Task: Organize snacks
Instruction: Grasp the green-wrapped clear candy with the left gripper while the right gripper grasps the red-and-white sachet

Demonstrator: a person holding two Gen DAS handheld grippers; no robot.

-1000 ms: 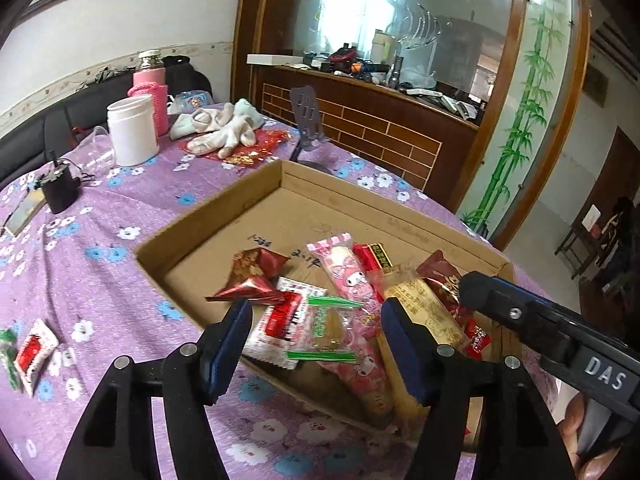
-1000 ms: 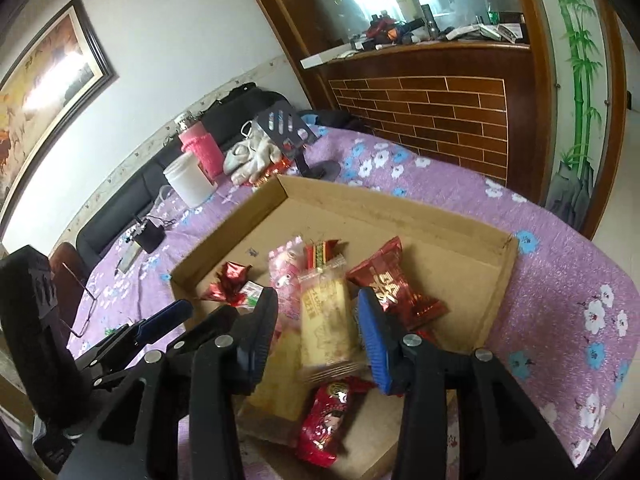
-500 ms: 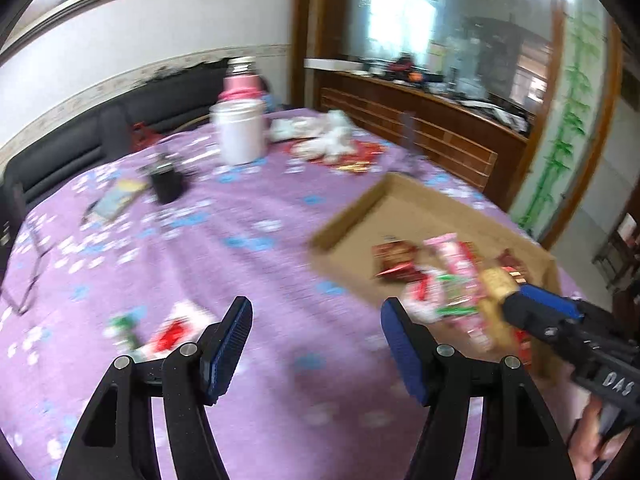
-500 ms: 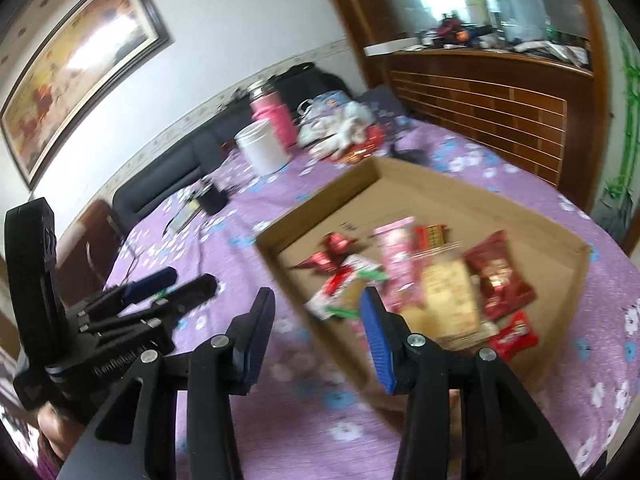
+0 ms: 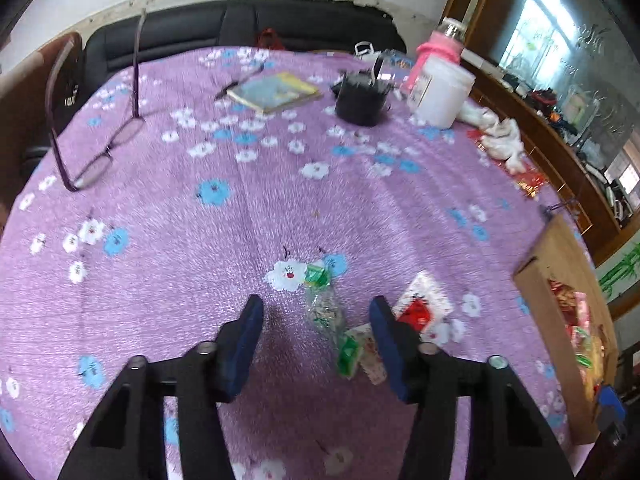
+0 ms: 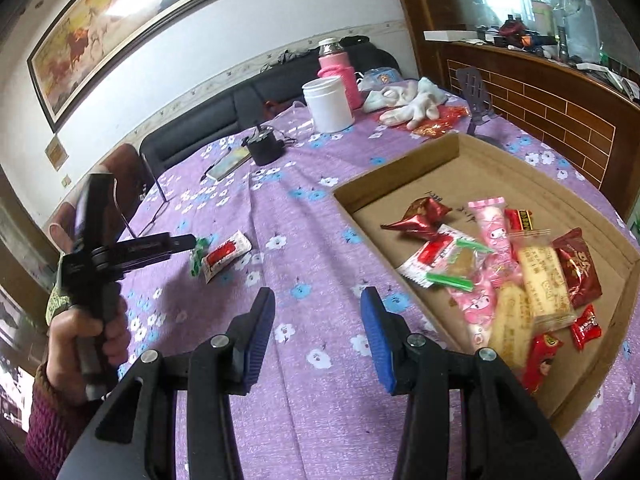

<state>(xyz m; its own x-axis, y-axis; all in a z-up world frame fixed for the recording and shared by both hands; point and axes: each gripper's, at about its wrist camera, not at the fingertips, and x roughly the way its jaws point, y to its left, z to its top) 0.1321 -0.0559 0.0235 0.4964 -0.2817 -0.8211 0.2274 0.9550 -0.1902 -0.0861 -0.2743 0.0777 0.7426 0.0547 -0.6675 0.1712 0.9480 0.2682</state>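
Your left gripper [image 5: 316,340] hovers low over the desk's purple flowered cloth [image 5: 280,200] with its jaws wide and empty, set astride the green-ended clear snack packet [image 5: 326,312] so a straight descent would bracket it. The white-and-red sachet [image 5: 420,308] lies just beside it, partly behind the right-hand jaw, so you risk pinching both. These two are the only snacks visible outside the shallow brown cardboard tray [image 6: 400,172], where the other wrapped snacks [image 6: 500,264] are already gathered. Your right gripper [image 6: 318,336], jaws also wide and holding nothing, waits above bare cloth beside the tray's near wall, probably kept back to leave the left a free path.
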